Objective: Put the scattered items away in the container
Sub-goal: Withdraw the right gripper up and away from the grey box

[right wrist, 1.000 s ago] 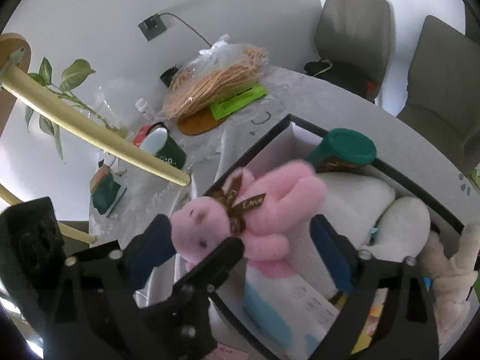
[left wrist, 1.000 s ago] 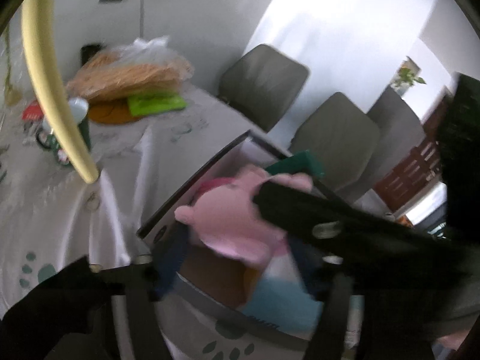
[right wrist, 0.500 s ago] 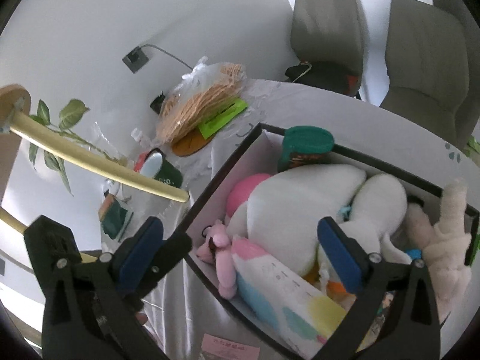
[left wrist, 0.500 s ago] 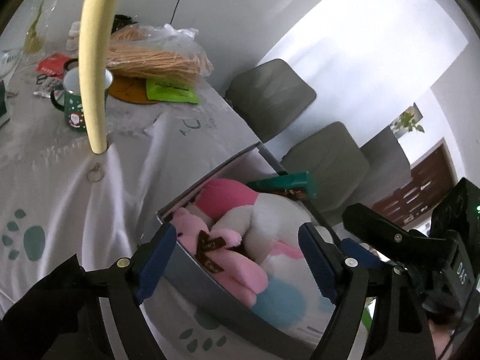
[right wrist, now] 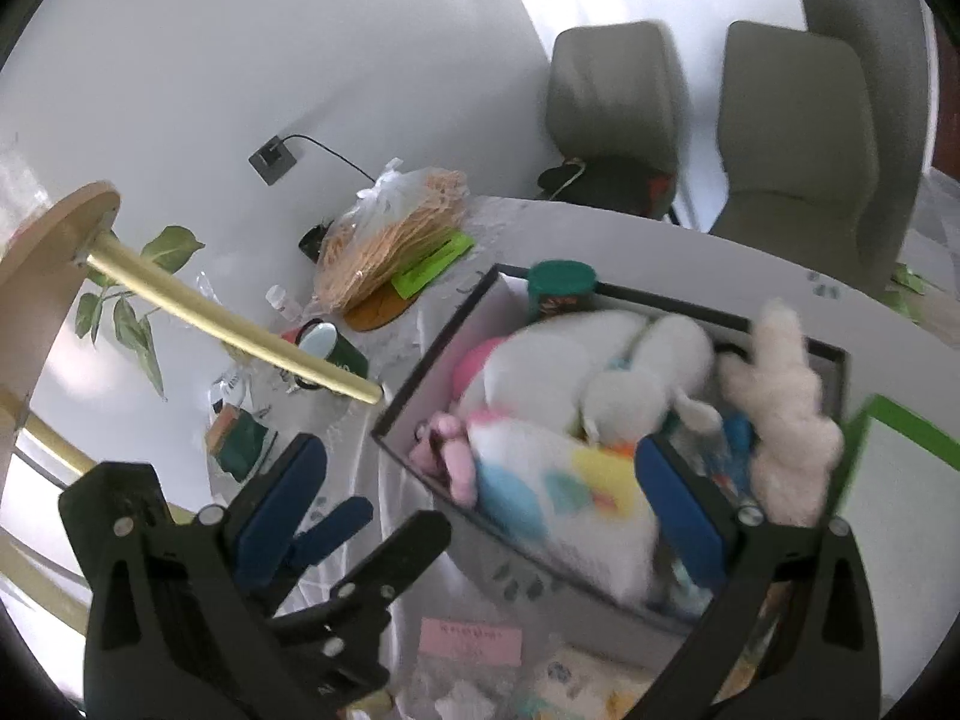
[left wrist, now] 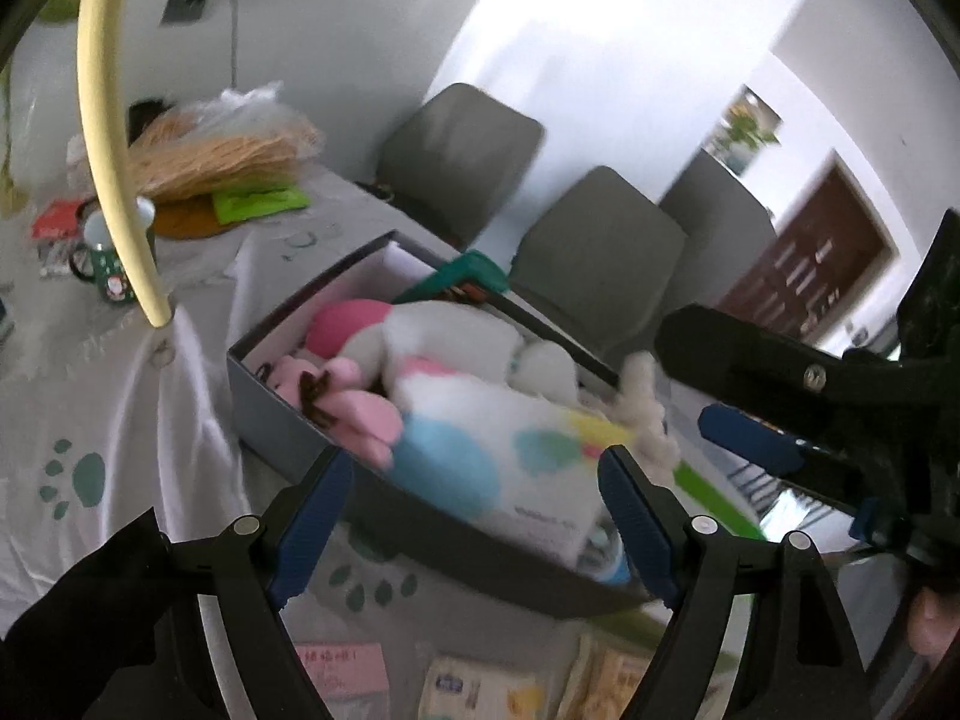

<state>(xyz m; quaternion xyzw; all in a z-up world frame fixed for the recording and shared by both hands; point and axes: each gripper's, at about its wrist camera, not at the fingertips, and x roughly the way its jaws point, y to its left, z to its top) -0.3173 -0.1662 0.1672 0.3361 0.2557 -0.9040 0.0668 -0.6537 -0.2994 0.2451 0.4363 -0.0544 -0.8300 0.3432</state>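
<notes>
Crowding the box soft toys, both tools, left tool opening, right tool agape, empty, mug nearby

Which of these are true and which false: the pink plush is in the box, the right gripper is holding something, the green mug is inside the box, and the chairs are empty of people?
1. The pink plush lies in the box. True.
2. The right gripper holds something. False: its jaws stand apart with nothing between the pads.
3. The green mug is inside the box. False: it stands on the tablecloth, apart from the box.
4. Nobody sits on the grey chairs. True.
</notes>
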